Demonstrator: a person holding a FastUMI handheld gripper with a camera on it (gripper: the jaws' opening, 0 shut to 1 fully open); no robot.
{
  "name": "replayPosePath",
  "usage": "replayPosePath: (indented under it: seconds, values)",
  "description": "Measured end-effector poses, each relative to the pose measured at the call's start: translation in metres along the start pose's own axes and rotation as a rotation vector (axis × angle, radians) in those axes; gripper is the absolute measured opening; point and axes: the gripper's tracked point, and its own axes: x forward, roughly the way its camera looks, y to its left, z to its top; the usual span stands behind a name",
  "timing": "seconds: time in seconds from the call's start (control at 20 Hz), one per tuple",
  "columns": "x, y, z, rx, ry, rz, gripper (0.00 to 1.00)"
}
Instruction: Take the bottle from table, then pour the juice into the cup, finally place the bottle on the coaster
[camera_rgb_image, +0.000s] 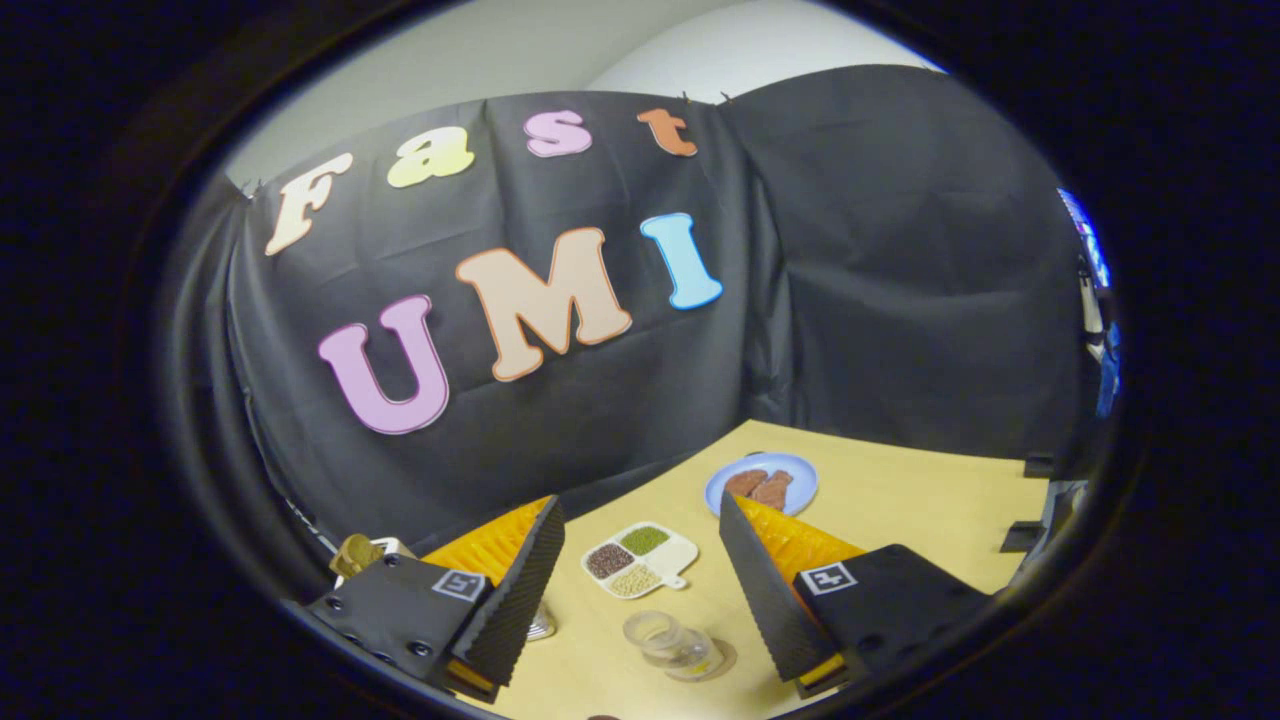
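Note:
My gripper (640, 510) hangs above the yellow table (900, 510) and is tilted, its fingers wide apart with nothing between them. Below the gap, near the table's front, stands a small clear glass cup (668, 640). A thin brownish round disc (724, 660), seemingly the coaster, peeks out beside and partly under the cup. A bit of something clear and shiny (541, 625) shows from behind the left finger; I cannot tell what it is.
A white divided dish (640, 560) with grains in three compartments lies just ahead of the cup. Farther back is a blue plate (790, 470) with brown pieces on it. A tan object (357, 553) sits beyond the left finger. Black cloth walls stand behind and left.

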Motion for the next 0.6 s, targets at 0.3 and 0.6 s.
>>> replayPosePath:
  seconds: [0.3,0.6]
  values:
    - [-0.02,0.011,0.026,-0.029,-0.009,0.077,0.97]
    - [-0.033,0.007,0.051,-0.034,-0.032,0.108,0.97]
